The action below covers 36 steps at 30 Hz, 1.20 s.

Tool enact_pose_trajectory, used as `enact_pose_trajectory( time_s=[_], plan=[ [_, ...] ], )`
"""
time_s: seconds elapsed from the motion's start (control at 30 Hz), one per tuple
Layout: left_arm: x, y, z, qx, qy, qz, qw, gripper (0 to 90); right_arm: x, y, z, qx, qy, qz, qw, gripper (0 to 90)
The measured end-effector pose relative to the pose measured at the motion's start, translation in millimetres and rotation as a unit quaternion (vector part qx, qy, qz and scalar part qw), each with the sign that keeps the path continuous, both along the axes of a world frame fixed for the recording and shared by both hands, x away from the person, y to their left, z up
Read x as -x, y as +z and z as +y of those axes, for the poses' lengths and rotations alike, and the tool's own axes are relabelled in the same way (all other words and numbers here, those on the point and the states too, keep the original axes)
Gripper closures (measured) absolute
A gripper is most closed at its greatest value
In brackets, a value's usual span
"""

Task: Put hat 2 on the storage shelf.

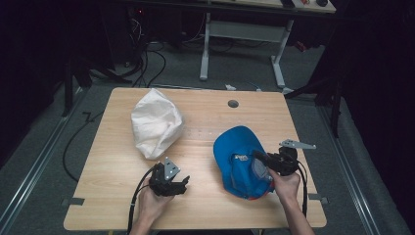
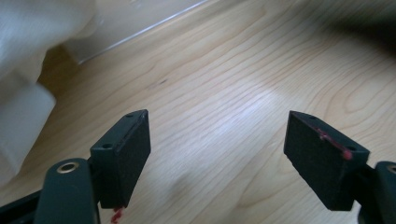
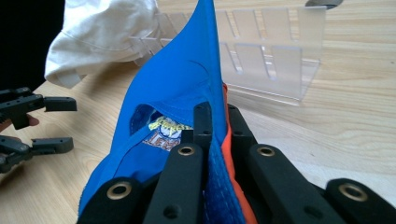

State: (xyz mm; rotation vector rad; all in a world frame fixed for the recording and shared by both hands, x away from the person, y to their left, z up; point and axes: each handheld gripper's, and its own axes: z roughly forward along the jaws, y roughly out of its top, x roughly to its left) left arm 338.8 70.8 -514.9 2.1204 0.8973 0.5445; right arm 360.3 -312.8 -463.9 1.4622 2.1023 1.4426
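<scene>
Blue cap [image 1: 240,161] pinched by right tongs [image 1: 262,159] on wooden table [image 1: 205,200]; left tongs [image 1: 183,185] spread.

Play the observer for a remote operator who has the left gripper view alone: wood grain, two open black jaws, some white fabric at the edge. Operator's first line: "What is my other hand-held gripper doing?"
Observer: The right hand-held gripper is shut on the brim of a bright blue fabric baseball cap.
Operator: What is the white fabric beside me?
Observer: A crumpled white cloth cap, lying on the light wooden table beyond your left hand-held gripper.
Operator: Anything between the two caps?
Observer: Yes, a clear acrylic slotted rack stands on the table, seen plainly in the right gripper view.
</scene>
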Motion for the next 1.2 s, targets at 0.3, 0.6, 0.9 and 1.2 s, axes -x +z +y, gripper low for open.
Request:
enact_pose_trajectory(
  time_s=[0.3,0.6,0.9,1.2],
  plan=[
    [-3.1,8.7,-24.6,-0.014,-0.036,-0.011,0.9992,21.5,-7.4,4.7,11.3,-0.009,0.013,0.006,0.9999,86.9],
    [-11.5,12.9,-40.1,-0.012,-0.051,-0.013,0.9985,20.6,-11.9,11.3,20.9,-0.015,0.028,0.005,0.9995,86.9],
    [-15.0,14.4,-49.8,-0.026,-0.059,-0.023,0.9977,20.5,-15.3,11.3,28.7,-0.027,0.038,0.015,0.9988,86.9],
    [-17.2,15.0,-55.5,-0.035,-0.061,-0.028,0.9971,20.0,-18.0,13.5,36.6,-0.035,0.05,0.018,0.998,86.9]
  ],
)
